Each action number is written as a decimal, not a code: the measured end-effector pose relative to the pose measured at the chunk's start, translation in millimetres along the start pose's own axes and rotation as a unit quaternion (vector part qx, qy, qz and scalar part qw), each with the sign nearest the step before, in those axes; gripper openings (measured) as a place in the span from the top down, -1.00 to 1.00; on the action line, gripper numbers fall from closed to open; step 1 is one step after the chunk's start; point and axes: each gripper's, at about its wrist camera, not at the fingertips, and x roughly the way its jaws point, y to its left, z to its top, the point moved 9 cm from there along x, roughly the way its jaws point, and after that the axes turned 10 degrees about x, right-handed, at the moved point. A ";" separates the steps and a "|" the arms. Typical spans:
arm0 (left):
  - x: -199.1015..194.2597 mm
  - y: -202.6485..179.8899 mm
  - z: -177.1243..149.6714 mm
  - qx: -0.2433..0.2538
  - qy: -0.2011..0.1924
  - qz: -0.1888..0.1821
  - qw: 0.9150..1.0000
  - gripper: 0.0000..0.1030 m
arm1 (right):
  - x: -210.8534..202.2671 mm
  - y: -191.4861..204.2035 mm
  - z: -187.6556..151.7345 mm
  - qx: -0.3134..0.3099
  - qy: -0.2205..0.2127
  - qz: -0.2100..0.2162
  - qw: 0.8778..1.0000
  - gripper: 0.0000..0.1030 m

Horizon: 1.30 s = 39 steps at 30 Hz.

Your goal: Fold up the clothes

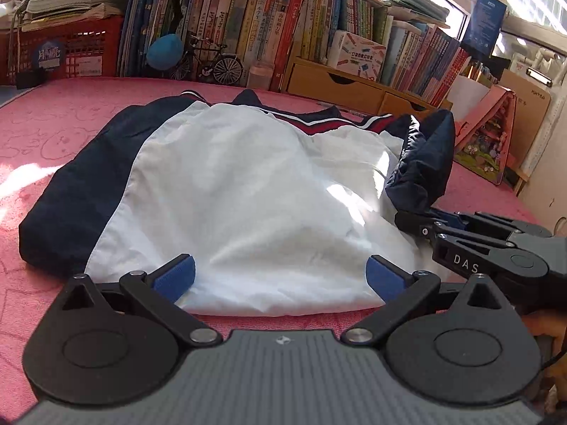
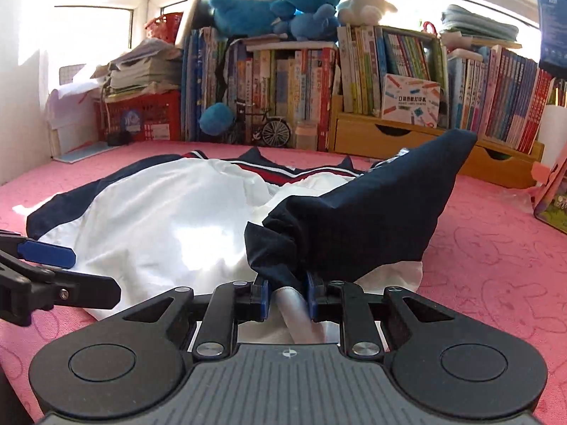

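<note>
A white and navy jacket (image 1: 241,191) with a red-striped collar lies spread on the pink bed cover (image 1: 53,131). My left gripper (image 1: 280,278) is open, its blue pads over the jacket's near white hem. My right gripper (image 2: 287,299) is shut on the navy sleeve (image 2: 361,212), which it holds lifted and bunched above the jacket's right side. In the left wrist view the right gripper (image 1: 418,221) comes in from the right, holding the sleeve (image 1: 425,163). In the right wrist view the left gripper's fingers (image 2: 49,253) show at the left edge.
Bookshelves (image 2: 283,81) and wooden drawers (image 2: 389,134) line the far edge of the bed. A red crate (image 2: 141,117) with stacked papers stands at the back left. Plush toys (image 2: 276,3) sit on top of the books. A picture book (image 1: 485,141) leans at the right.
</note>
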 end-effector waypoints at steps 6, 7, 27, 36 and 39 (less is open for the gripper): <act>-8.0 -26.2 39.5 -0.052 -0.026 -0.155 0.986 -1.00 | -12.5 -4.7 -28.1 0.020 -0.004 -0.001 1.000 0.58; -4.4 -33.4 47.1 -0.050 -0.025 -0.176 0.983 -1.00 | -15.9 -4.2 -34.3 0.027 -0.010 0.000 1.000 0.58; 119.9 -134.0 78.4 0.040 0.144 -0.236 0.960 -0.39 | -72.8 -4.9 -101.1 0.024 -0.094 0.011 0.995 0.61; 141.2 -136.2 85.4 0.070 0.173 -0.171 0.968 -0.07 | -79.6 7.6 -118.5 0.013 -0.100 0.017 0.995 0.60; 140.5 -138.7 91.8 0.078 0.160 -0.160 0.971 0.60 | -87.7 9.1 -125.1 0.012 -0.097 0.021 0.995 0.60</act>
